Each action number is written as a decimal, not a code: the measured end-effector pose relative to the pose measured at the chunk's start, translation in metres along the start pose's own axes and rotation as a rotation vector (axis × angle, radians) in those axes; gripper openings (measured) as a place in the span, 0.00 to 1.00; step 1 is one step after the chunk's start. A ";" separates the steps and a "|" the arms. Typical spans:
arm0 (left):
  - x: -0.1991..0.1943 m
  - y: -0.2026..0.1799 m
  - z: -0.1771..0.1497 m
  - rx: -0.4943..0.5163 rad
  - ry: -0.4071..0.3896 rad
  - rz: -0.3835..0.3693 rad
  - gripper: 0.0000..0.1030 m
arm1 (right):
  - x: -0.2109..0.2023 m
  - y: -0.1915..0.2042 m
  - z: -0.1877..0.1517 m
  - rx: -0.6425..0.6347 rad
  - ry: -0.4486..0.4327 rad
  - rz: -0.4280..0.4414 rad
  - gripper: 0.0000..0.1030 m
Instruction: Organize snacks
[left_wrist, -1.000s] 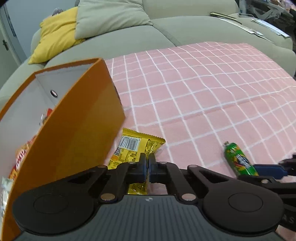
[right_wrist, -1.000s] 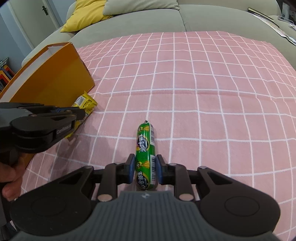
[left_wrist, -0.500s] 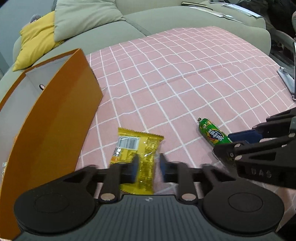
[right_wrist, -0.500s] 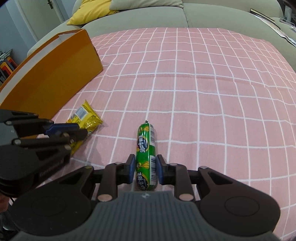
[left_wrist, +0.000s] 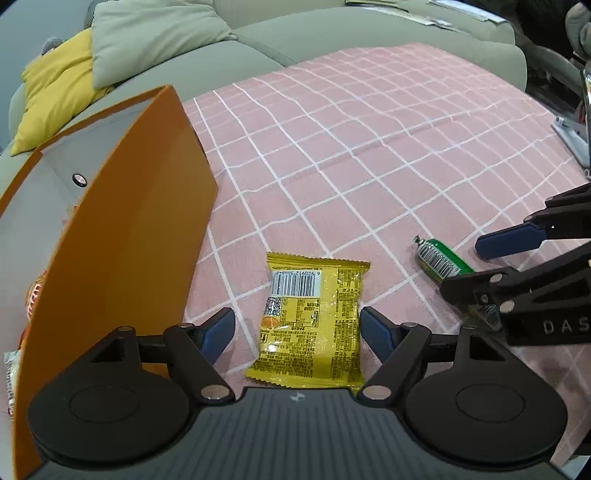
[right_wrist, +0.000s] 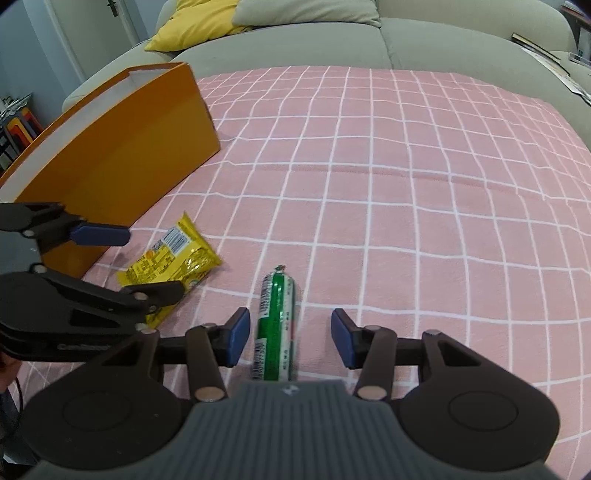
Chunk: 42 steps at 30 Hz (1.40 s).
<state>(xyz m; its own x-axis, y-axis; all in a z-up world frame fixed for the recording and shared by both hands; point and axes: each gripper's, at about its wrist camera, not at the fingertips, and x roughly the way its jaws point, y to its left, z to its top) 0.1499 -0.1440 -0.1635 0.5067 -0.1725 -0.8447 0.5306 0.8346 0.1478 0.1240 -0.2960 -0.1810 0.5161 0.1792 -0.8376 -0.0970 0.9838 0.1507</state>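
Observation:
A yellow snack packet (left_wrist: 314, 321) lies flat on the pink checked cloth, between the open jaws of my left gripper (left_wrist: 297, 332); it also shows in the right wrist view (right_wrist: 173, 258). A green sausage stick (right_wrist: 277, 325) lies on the cloth between the open jaws of my right gripper (right_wrist: 290, 336), untouched by either pad; its far end shows in the left wrist view (left_wrist: 437, 260). An orange box (left_wrist: 122, 258) stands to the left with several snacks inside (left_wrist: 33, 295); it also shows in the right wrist view (right_wrist: 118, 155).
The pink checked cloth (right_wrist: 406, 184) covers a table in front of a grey-green sofa (left_wrist: 258, 55) with yellow (left_wrist: 55, 88) and grey cushions. The two grippers sit close side by side. Papers lie on the sofa at far right (right_wrist: 546, 55).
Both grippers have opened. The left was shut above the yellow packet and now straddles it. The right let go of the green sausage stick, which has rolled slightly on the cloth.

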 end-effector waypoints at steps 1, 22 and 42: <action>0.003 0.000 0.000 -0.002 0.010 -0.006 0.83 | 0.002 0.001 -0.001 -0.001 0.004 0.003 0.43; -0.002 0.014 0.005 -0.183 0.037 -0.043 0.57 | 0.019 0.008 0.015 -0.056 0.042 -0.014 0.19; -0.103 0.027 0.003 -0.250 -0.036 -0.014 0.57 | -0.049 0.042 0.017 -0.116 -0.061 0.074 0.19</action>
<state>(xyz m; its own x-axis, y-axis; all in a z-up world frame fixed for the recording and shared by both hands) 0.1137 -0.1051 -0.0708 0.5272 -0.1995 -0.8260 0.3555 0.9347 0.0012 0.1091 -0.2631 -0.1251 0.5544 0.2548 -0.7923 -0.2329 0.9614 0.1463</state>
